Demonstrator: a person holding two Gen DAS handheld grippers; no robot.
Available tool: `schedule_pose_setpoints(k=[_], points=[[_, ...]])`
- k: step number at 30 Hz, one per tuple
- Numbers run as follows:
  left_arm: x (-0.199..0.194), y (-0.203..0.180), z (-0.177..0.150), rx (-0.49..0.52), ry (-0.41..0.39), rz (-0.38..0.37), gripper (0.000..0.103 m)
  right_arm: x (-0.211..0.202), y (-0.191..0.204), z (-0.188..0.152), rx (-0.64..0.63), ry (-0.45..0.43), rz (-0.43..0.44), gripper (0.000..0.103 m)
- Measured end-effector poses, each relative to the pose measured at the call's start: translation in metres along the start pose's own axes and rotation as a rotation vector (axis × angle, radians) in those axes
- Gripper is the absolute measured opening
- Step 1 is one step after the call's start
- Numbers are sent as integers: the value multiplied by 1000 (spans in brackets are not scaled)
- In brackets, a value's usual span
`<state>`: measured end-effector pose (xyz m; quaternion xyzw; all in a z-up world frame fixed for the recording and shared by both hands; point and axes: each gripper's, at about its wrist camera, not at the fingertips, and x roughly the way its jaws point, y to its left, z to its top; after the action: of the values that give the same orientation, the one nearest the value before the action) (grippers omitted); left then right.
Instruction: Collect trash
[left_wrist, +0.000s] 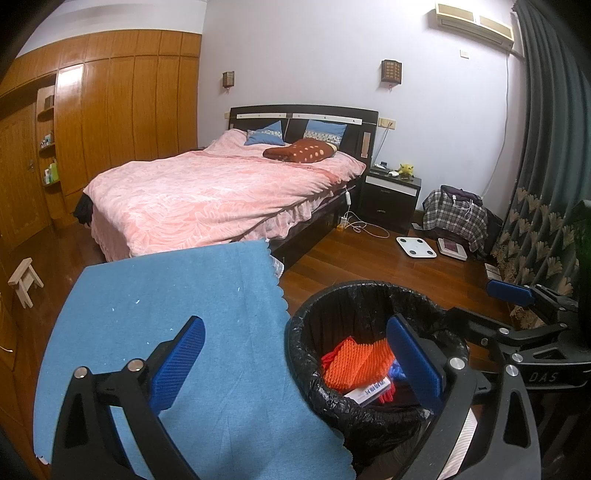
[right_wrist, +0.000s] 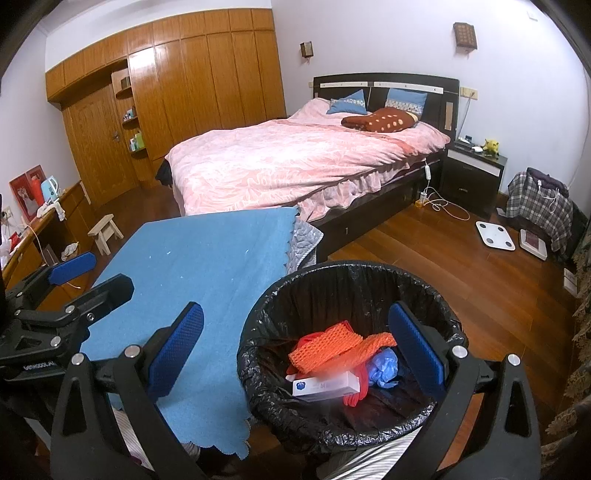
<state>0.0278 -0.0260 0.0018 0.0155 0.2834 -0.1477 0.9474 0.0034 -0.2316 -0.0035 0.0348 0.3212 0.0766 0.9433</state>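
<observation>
Inside the black-lined bin (right_wrist: 354, 417), just off the blue cloth's (right_wrist: 192, 280) right edge: orange foam netting (right_wrist: 325, 349), a white carton (right_wrist: 327, 386), a blue wad (right_wrist: 384, 367), possibly a glove. Both grippers, left (left_wrist: 295, 363) and right (right_wrist: 306, 349), held wide and empty. Collection apparently done; next, perhaps, a sweep for leftovers.

We see a bedroom with pale walls (right_wrist: 517, 74) and a glossy wooden floor (right_wrist: 443, 266). A bed (right_wrist: 295, 162) under a pink quilt stands against the far wall, its dark headboard (right_wrist: 384, 83) flanked by two wall lamps. A wooden wardrobe (right_wrist: 199, 81) fills the left wall; a dark nightstand (right_wrist: 472, 177) sits at the bed's right.
</observation>
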Motion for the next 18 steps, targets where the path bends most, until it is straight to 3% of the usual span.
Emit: schedule_pose_setpoints(k=[18], points=[[1, 1, 1, -2, 2, -1, 97, -1, 2, 0, 0, 3, 2, 98]])
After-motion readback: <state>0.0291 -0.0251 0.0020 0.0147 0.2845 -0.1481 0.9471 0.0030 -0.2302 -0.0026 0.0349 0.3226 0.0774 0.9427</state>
